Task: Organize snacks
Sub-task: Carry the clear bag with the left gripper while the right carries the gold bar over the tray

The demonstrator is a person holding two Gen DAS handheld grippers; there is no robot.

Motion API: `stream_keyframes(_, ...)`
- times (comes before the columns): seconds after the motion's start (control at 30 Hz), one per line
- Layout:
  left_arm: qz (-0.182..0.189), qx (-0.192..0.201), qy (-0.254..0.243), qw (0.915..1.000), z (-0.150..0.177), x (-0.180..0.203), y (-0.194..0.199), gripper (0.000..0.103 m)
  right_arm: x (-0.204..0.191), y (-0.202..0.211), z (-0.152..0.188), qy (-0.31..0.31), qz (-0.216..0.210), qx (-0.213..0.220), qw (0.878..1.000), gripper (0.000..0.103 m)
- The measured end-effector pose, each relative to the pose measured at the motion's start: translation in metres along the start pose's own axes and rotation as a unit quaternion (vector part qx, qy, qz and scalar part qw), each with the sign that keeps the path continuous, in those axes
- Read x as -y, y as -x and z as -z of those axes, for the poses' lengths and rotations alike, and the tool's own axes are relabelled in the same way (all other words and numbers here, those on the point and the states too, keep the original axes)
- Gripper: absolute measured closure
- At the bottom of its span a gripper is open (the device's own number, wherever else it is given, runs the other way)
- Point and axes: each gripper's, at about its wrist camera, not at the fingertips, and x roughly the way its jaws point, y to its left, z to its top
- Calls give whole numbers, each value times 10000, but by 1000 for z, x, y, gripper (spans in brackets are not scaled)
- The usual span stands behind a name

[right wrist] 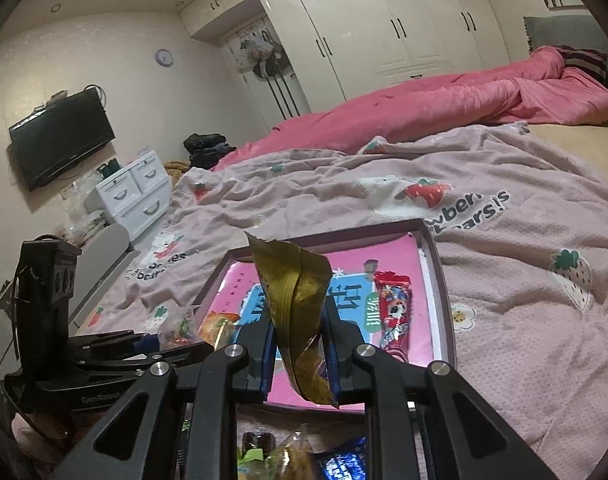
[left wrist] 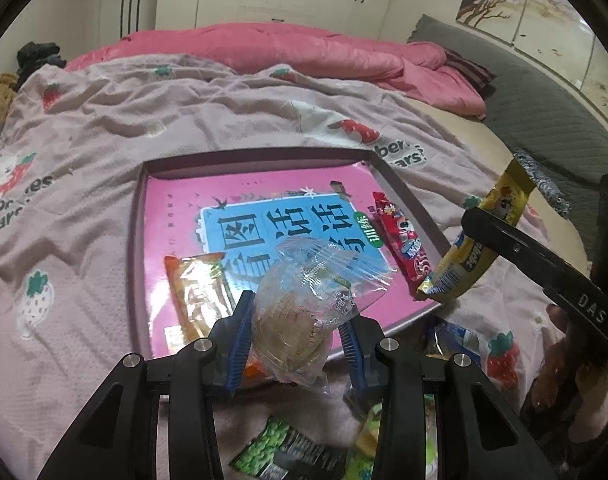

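We work over a rumpled pink strawberry-print bedspread; left tool grips a crinkly clear-wrapped pastry, right tool clamps a glossy gold foil packet.

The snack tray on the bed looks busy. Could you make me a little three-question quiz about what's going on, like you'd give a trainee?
1. True or false: the left gripper holds a clear-wrapped snack.
2. What does the right gripper hold? A) a green packet B) a gold packet C) nothing
3. Fill in: the red packet lies inside the tray, on a ____ book.

Key:
1. True; its blue pads sit against the wrapper on both sides.
2. B; the jaws are clamped on it.
3. Pink; an orange packet lies on it too.
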Motion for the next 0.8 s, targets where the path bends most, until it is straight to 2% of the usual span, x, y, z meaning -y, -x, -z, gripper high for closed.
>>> stream_keyframes(0.27,-102,-41,-197,9997,-1,8,-17,61,8,-10,4,-94,46,-164,9998,82)
stream_keyframes(0.8,-106,-209,-143,9996,-5,5,-43,61,11,-48,16,-185,-69,-750,9970,82)
